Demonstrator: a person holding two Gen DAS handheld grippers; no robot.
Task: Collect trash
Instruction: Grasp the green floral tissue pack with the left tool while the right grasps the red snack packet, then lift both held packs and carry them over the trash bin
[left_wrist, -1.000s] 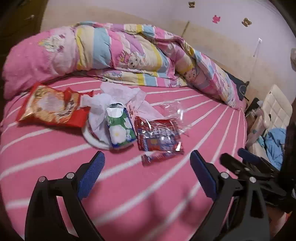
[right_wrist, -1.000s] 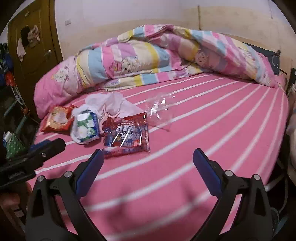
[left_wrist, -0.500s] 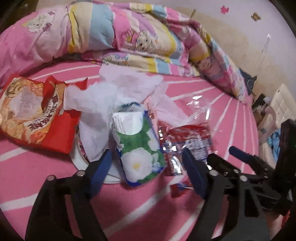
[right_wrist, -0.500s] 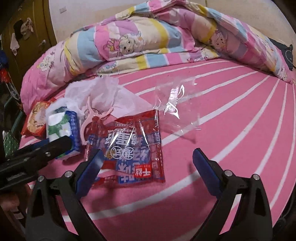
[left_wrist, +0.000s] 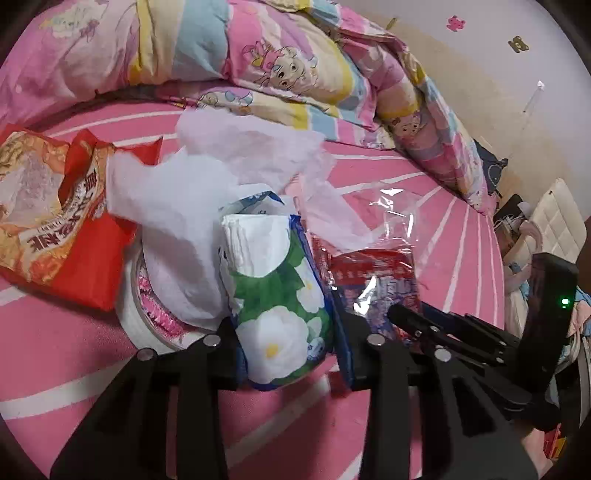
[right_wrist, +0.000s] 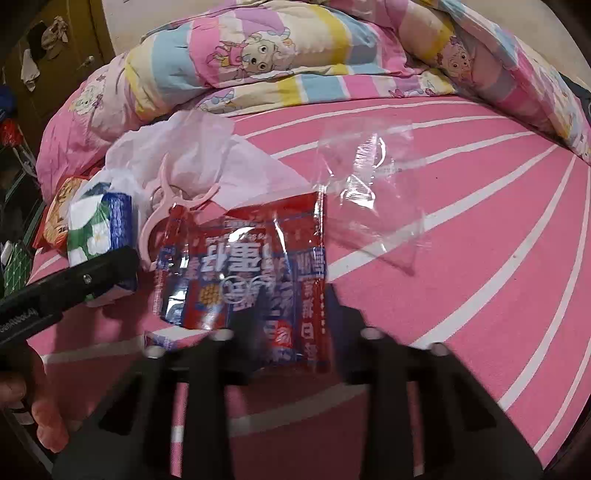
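Green tissue pack (left_wrist: 280, 295) sits between our left gripper's (left_wrist: 291, 354) parted fingers; our right gripper (right_wrist: 291, 332), also parted, straddles the red wrapper (right_wrist: 255, 273).

- Left gripper (left_wrist: 291, 354): matte black plastic arms showing round silver rivets; blue pads lining the fingers (left_wrist: 345, 354).
- Right gripper (right_wrist: 291, 336): same black build, silver rivets blurring in its own view.
- Green light glowing on its black housing in the left wrist view.
- Bare skin of left hand (right_wrist: 44, 424) showing.
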